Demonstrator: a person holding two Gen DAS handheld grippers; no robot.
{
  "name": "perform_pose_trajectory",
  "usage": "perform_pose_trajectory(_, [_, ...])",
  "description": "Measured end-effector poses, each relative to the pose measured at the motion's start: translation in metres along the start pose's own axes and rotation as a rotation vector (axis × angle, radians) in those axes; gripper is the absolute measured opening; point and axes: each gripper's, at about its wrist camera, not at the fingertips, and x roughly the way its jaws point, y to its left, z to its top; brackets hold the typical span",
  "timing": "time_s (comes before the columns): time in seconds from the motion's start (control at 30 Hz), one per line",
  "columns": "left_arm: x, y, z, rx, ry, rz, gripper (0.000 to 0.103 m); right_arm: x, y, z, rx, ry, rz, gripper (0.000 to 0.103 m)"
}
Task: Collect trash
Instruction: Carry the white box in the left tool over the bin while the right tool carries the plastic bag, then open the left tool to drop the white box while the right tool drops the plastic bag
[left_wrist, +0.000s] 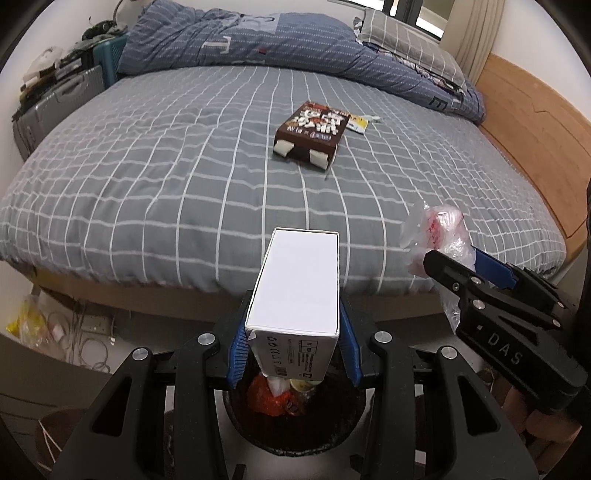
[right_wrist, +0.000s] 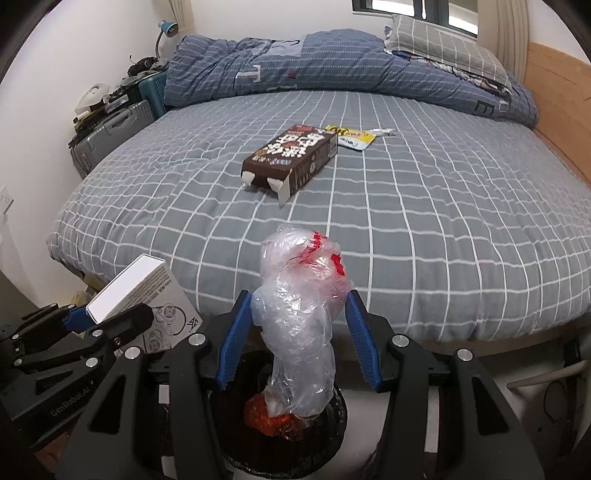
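My left tongs (left_wrist: 293, 343) were clamped on a white carton (left_wrist: 299, 280), the blue pads pressing its two long sides, its near printed end hanging right over the open mouth of the black bin (left_wrist: 295, 432). My right tongs (right_wrist: 299, 332) gripped a crumpled clear plastic bag (right_wrist: 301, 314) with red print, its bulk bulging up and away between the pads and its lower tail dangling into the same bin (right_wrist: 332, 424). Inside the bin lay orange-red wrapping (right_wrist: 266, 417) and other scraps (too jumbled to name).

From the left camera, the right tongs (left_wrist: 439, 258) and the bag (left_wrist: 439, 232) sat to the right of the carton, apart from it; from the right camera, the left tongs (right_wrist: 110, 317) and the carton (right_wrist: 136, 288) were at the near left.

Far beyond both, on the grey checked bed (left_wrist: 147, 192), lay a brown box (left_wrist: 314, 129), near flaps open. Just behind it, on its far right, were a yellow packet (right_wrist: 351, 134) and a small silvery wrapper (right_wrist: 382, 131).
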Motion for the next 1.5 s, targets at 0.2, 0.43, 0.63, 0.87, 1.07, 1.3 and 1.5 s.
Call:
perform_pose_trajectory(0.2, [-0.002,0.002,-0.020,-0.014,0.028,0.002,0.041,-0.005,-0.005,-0.013,0.013,0.018,-0.007,0.050])
perform_pose_trajectory(0.43, [0.002,0.002,-0.050,-0.021,0.091,0.026,0.041,-0.010,-0.011,-0.033,0.030,0.052,-0.015,0.050])
perform_pose_trajectory(0.63, [0.004,0.003,-0.071,-0.030,0.138,0.030,0.041,-0.012,-0.008,-0.051,0.017,0.089,-0.019,0.050])
perform_pose_trajectory(0.87, [0.017,0.006,-0.084,-0.038,0.187,0.036,0.041,-0.005,-0.003,-0.072,0.002,0.143,-0.014,0.050])
perform_pose_trajectory(1.07, [0.040,0.010,-0.088,-0.044,0.205,0.033,0.041,0.017,-0.007,-0.086,0.007,0.197,-0.015,0.050])
perform_pose_trajectory(1.3, [0.072,0.004,-0.087,-0.022,0.256,0.014,0.041,0.041,-0.015,-0.088,0.028,0.237,-0.015,0.050])
perform_pose_trajectory(1.5, [0.096,-0.008,-0.085,-0.005,0.287,0.016,0.041,0.052,-0.033,-0.093,0.046,0.258,-0.038,0.050])
